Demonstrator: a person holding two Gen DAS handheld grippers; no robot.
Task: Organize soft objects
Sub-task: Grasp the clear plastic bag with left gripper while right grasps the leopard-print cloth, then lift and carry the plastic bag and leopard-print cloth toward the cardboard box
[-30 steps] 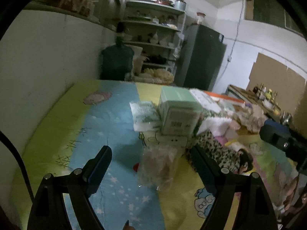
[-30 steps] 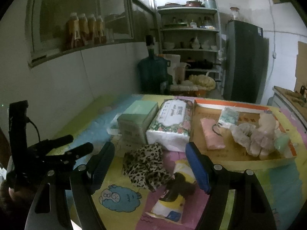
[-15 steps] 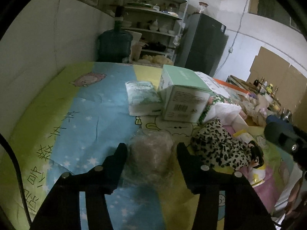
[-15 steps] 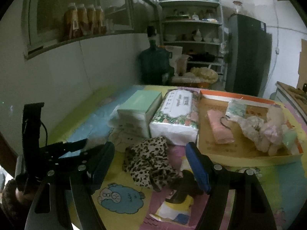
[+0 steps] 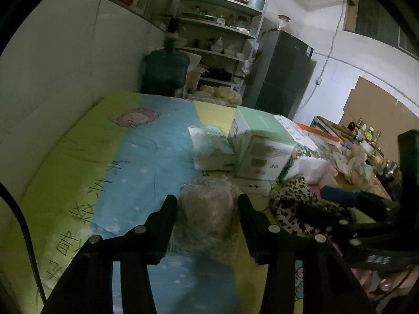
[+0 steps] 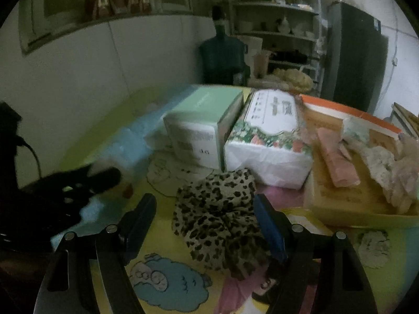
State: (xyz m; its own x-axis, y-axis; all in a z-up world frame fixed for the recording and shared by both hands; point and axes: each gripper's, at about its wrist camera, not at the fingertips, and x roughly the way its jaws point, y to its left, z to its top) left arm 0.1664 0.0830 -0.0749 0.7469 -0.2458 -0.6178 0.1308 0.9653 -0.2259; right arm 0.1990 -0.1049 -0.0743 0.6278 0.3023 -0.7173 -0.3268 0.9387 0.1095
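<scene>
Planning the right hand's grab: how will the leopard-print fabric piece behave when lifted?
The leopard-print fabric piece lies gathered in soft folds, so it will probably droop and sag rather than hold shape. It looks thin, likely light. Lying between the right hand-held gripper's open jaws, it may bunch when squeezed.

Dim room: white walls (image 5: 65, 60), cluttered shelving (image 5: 220, 41), a dark fridge (image 5: 282, 73), leaning cardboard (image 5: 377, 104).

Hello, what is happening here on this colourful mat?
A person is sorting soft things with a hand-held gripper in each hand. The left gripper has a clear plastic bag with something pinkish inside between its jaws, which have just been closing on it. The right gripper hangs open over a leopard-print cloth. Beside them stand a green box, a tissue pack and a cardboard tray that holds soft items.
</scene>
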